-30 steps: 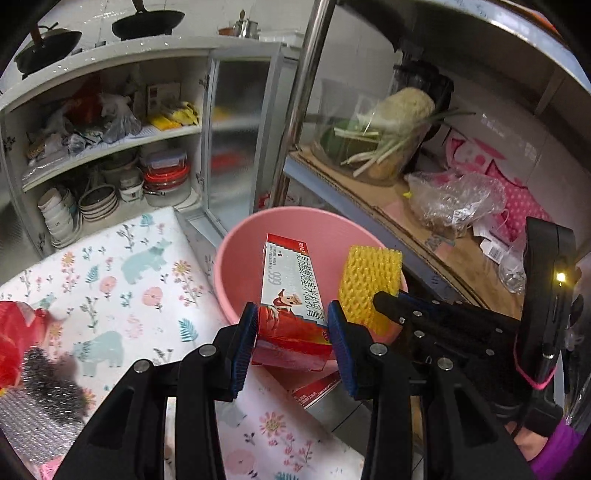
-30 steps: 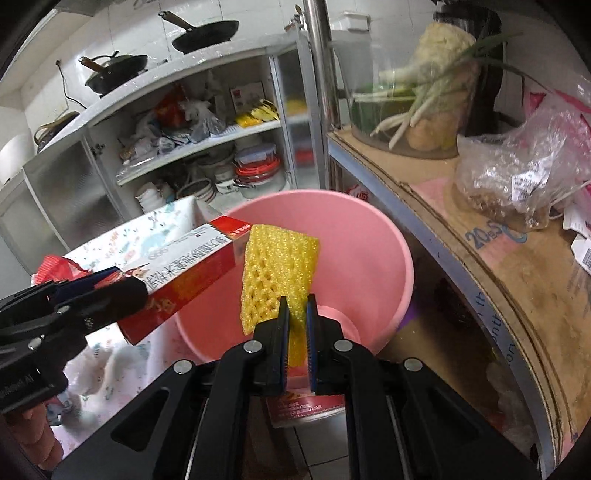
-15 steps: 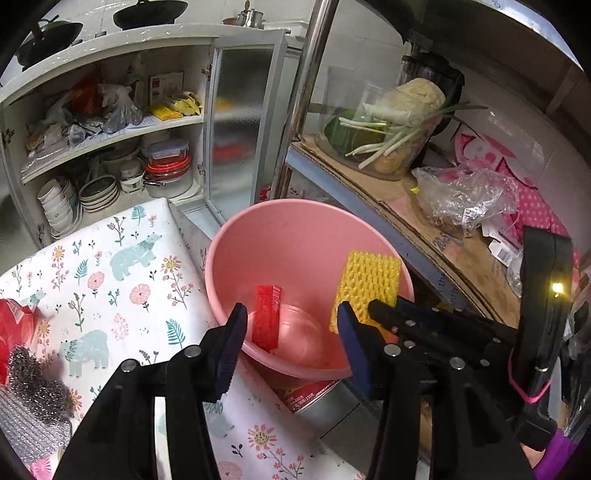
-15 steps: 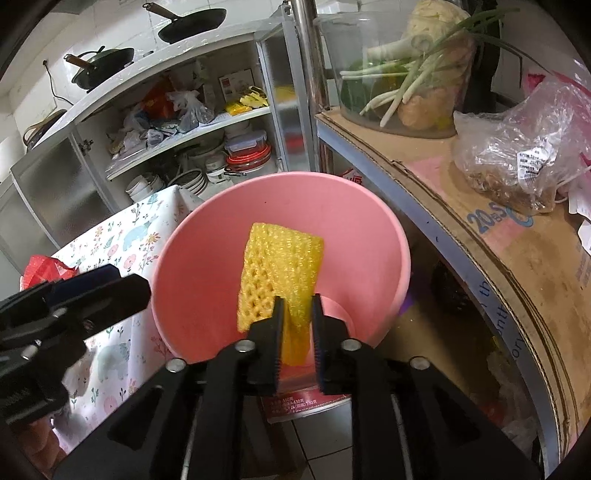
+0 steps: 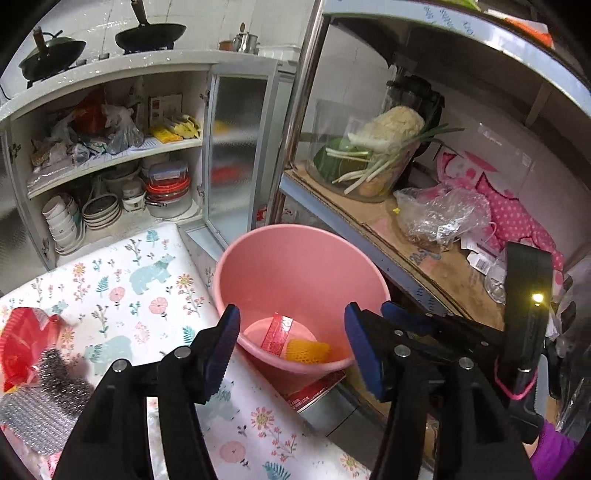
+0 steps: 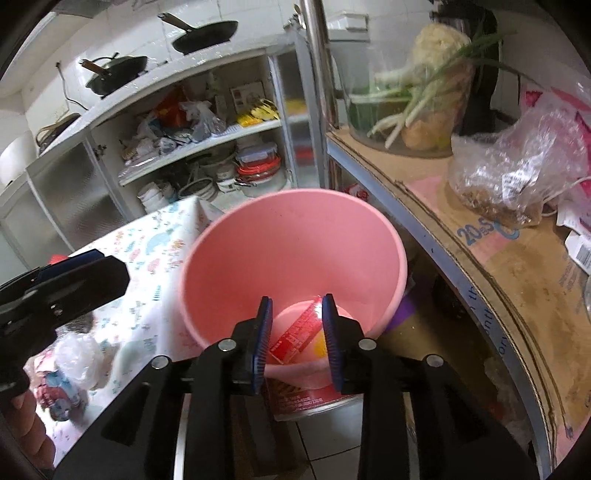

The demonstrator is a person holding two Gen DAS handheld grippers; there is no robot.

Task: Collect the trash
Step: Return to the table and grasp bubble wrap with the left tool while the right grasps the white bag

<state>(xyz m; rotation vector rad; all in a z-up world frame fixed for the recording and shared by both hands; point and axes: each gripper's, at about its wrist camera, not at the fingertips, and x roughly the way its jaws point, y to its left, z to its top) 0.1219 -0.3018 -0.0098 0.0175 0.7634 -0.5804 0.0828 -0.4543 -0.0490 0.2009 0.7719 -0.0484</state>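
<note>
2 pans [image 5: 149, 35] top the cupboard; scallions [image 5: 373, 168] fill a tub.

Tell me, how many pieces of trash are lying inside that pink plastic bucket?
2. A red cardboard box stands tilted against the bottom of the pink plastic bucket, and a yellow foam net sleeve lies beside it. The near wall could hide more.

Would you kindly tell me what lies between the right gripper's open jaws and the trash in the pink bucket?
Nothing: in the right wrist view, the right gripper hangs empty above the pink bucket, with only air down to the red box at its bottom.
</note>
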